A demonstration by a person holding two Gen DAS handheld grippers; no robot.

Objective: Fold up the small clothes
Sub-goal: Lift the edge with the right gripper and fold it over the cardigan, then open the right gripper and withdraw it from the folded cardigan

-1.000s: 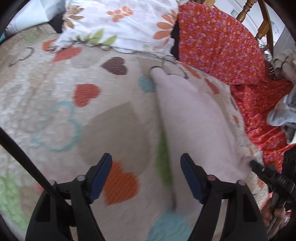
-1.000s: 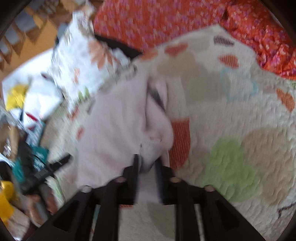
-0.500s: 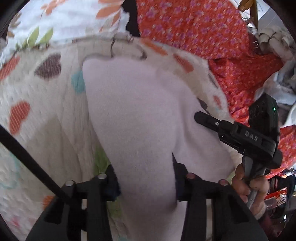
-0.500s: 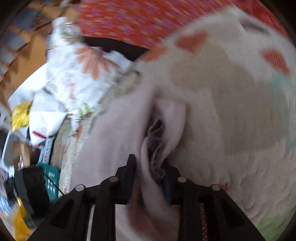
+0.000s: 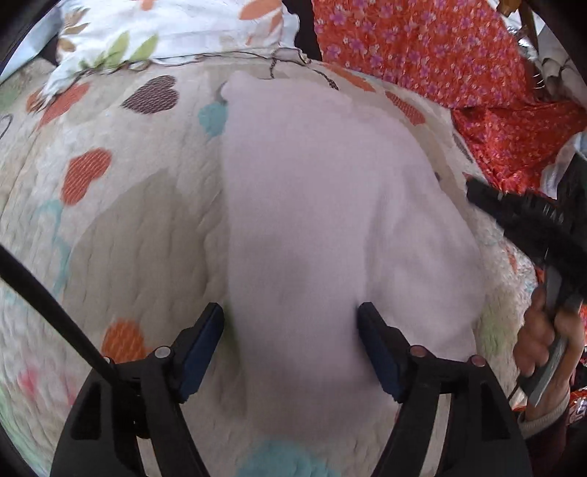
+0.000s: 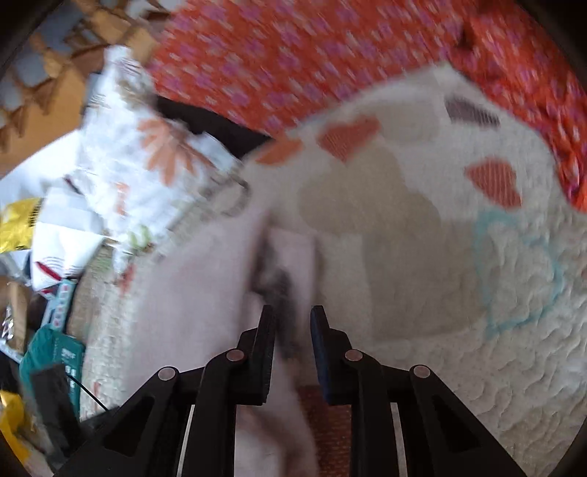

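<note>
One pale pink fleece garment [image 5: 323, 227] lies flat on the cream heart-patterned quilt [image 5: 121, 235]. Left gripper [image 5: 291, 345] hovers over the garment's near edge, jaws wide apart, gripping nothing. Right gripper [image 6: 291, 348] sits at the garment's dark-lined folded edge, jaws narrowly parted; whether they pinch cloth cannot be told.

A cream quilt [image 5: 139, 227] printed with hearts carries a pale pink garment [image 5: 323, 220] ahead of the left gripper [image 5: 290, 345]; a floral pillow [image 5: 176, 29] lies beyond.
</note>
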